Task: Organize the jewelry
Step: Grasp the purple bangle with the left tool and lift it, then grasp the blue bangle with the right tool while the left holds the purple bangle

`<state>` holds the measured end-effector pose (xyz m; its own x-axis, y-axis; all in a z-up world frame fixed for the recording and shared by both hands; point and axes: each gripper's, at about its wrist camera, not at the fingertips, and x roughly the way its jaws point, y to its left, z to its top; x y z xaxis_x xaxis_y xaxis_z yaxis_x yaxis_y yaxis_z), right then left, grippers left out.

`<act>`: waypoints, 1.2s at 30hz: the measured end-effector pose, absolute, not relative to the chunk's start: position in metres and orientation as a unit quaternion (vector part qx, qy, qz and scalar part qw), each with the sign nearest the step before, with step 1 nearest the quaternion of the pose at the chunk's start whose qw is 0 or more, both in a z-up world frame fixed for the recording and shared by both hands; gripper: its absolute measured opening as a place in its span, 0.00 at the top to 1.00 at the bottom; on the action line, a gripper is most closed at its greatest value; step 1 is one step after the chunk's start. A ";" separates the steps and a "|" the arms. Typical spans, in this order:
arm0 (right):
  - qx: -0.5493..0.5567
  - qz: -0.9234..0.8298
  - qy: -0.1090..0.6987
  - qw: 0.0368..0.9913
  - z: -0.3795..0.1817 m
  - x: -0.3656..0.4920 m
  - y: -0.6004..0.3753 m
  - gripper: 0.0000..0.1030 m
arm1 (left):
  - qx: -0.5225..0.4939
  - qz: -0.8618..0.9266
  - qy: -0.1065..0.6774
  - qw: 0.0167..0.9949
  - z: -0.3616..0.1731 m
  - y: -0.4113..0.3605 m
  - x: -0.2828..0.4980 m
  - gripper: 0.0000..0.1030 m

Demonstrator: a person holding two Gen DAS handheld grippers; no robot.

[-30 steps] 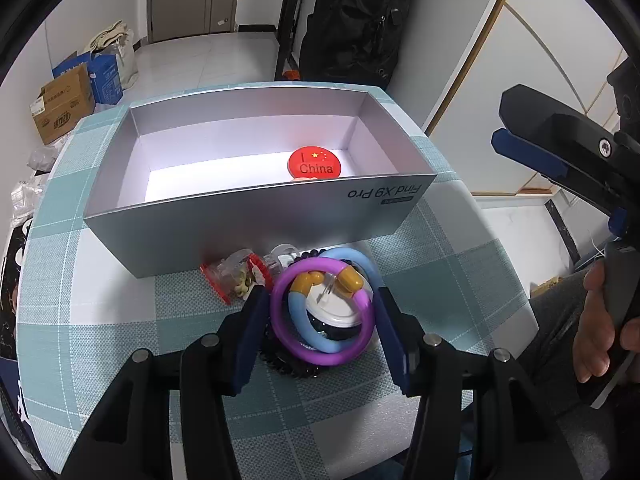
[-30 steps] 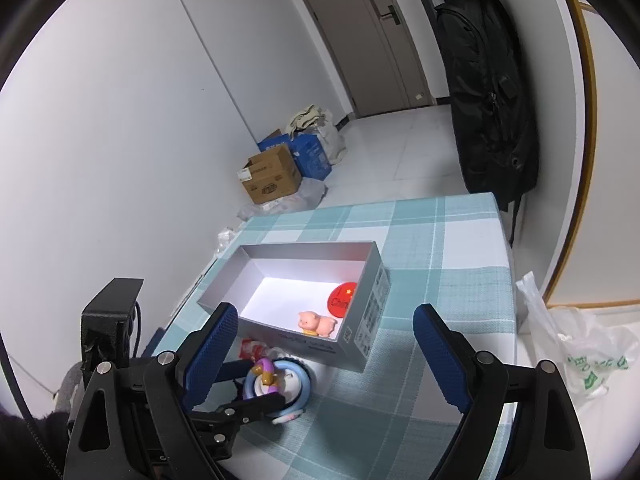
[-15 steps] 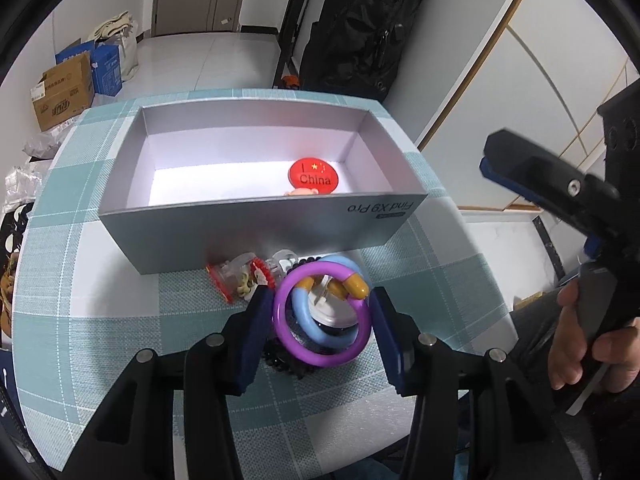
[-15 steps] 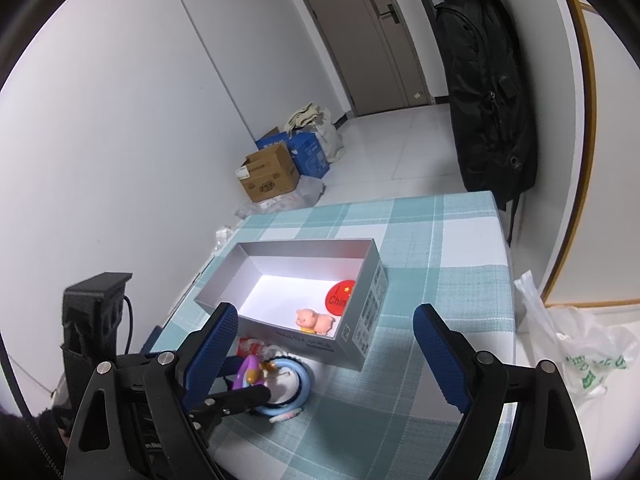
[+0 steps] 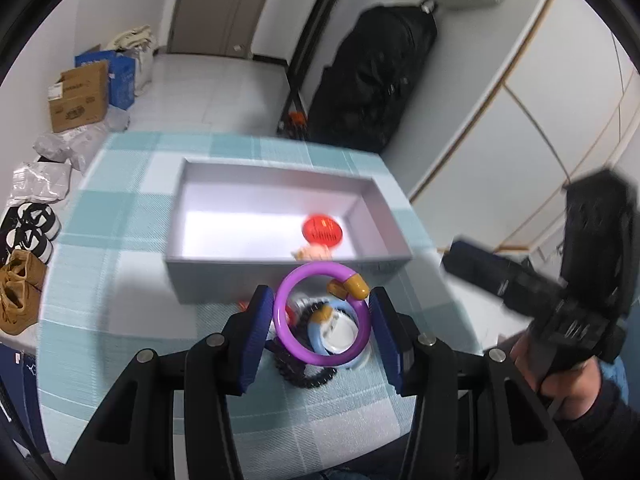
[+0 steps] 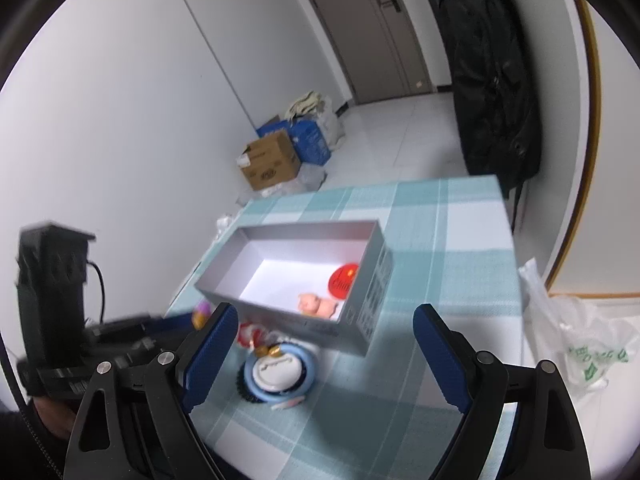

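- White walls, a pale tiled floor and a grey door framed the scene, with a teal-and-white checked tablecloth (image 5: 120, 240) covering the table.
- Off the table's left edge, cardboard boxes (image 5: 78, 96) and pairs of shoes (image 5: 24, 256) sat on the floor.
- Left gripper (image 5: 320, 324) was clamped on a purple plastic bangle with a mustard-yellow clasp (image 5: 320, 316), both blue pads pressing its rim, the ring held clear above the pile; the view was blurred.
- Beneath it, a light blue bangle (image 6: 280, 368), a string of black beads (image 5: 304, 372) and a small red-and-clear packet (image 6: 250, 334) lay on the cloth, just in front of the box.
- Beyond them stood an open silver-grey cardboard box (image 5: 280, 272), holding a round red badge (image 5: 322, 230) and a pink pig figurine (image 6: 318, 304) near its right end.
- Right gripper (image 6: 324, 354) hung with its jaws wide and nothing between them, over the cloth near the box's right corner.
- Judging by this, the step was carrying the purple bangle to the box; next it would need lifting over the near wall and letting go above the bare floor, clear of the badge and pig.
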<state>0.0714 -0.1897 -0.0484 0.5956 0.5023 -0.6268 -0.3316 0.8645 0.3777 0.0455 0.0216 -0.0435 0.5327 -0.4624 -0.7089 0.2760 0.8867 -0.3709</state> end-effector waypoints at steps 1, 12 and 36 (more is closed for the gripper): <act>0.109 0.238 0.389 0.883 -0.051 0.071 -0.187 0.13 | -0.111 -0.207 0.428 0.873 -0.040 0.026 0.046 0.57; 0.069 0.282 0.457 0.841 -0.083 0.069 -0.146 0.13 | -0.132 -0.174 0.407 0.887 -0.033 0.054 0.050 0.57; -0.027 0.275 0.478 0.834 -0.109 0.070 -0.107 0.39 | -0.133 -0.185 0.396 0.889 -0.027 0.068 0.046 0.57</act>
